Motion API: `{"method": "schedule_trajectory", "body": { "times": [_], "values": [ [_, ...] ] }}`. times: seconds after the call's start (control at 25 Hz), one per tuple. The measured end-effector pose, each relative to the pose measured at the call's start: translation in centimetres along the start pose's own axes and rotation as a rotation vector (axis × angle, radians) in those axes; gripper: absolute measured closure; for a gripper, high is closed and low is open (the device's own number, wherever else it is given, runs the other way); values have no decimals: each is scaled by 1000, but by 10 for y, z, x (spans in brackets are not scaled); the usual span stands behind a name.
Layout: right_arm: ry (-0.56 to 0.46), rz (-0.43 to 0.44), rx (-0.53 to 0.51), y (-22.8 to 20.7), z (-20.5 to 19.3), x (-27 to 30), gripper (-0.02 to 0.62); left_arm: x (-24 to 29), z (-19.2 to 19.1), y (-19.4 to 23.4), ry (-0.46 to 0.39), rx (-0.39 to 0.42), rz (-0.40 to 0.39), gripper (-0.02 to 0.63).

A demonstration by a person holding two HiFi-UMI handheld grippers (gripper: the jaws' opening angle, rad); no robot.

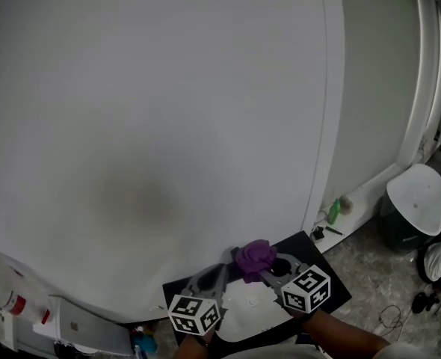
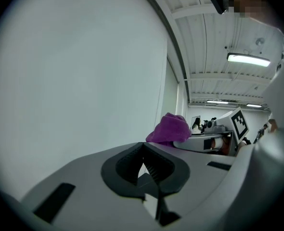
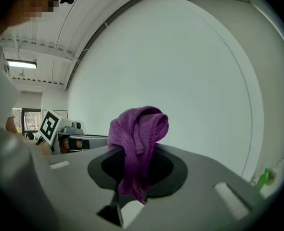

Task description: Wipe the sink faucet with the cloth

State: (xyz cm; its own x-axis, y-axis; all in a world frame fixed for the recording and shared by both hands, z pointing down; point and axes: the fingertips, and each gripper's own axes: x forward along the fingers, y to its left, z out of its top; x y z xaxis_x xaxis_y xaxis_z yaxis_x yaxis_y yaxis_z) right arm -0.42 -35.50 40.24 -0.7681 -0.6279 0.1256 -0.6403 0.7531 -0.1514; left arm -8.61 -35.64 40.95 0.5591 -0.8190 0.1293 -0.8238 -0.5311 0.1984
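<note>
Two hand-held grippers sit low at 6 o'clock in your head view, tips raised toward a blank wall. The left hand-held gripper [image 2: 143, 147] has its jaws pressed together with nothing between them. Just to its right, the crumpled purple terry cloth [image 3: 139, 124] is pinched in the right hand-held gripper [image 3: 135, 153]. A bunch of it stands above the jaws and a tail hangs down between them.

You look to be at the carrying step, with the cloth in hand and the wiping not yet begun. No view shows the faucet clearly enough to place it. The next move probably calls for you to tilt your head down and find the faucet. Then bring the bunched end of the cloth against it. Keep the right jaws firmly clamped, since a loose fold could slip out.

At 8 o'clock a clear plastic bottle with a red cap [image 1: 10, 296] lies by the wall. The pale, bare wall [image 1: 168, 111] fills most of your view. Under the grippers is a black desk [image 1: 327, 264] carrying a white basin [image 1: 254, 305]. A small green bottle [image 1: 332, 212] stands at 4 o'clock at the wall's foot. A bin with a white rounded lid [image 1: 418, 197] sits further right on the speckled floor [image 1: 370, 275].
</note>
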Motion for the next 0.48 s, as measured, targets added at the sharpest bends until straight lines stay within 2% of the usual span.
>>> {"method": "schedule_trajectory", "body": {
  "times": [0.32,0.48],
  "values": [
    [13,-1,7,-1,-4,1,515,0,0,-6,15,20,-11,599],
    [21,10,3,4,-2,5,515,-4,0,-3,6,-13,-19,600]
  ]
}}
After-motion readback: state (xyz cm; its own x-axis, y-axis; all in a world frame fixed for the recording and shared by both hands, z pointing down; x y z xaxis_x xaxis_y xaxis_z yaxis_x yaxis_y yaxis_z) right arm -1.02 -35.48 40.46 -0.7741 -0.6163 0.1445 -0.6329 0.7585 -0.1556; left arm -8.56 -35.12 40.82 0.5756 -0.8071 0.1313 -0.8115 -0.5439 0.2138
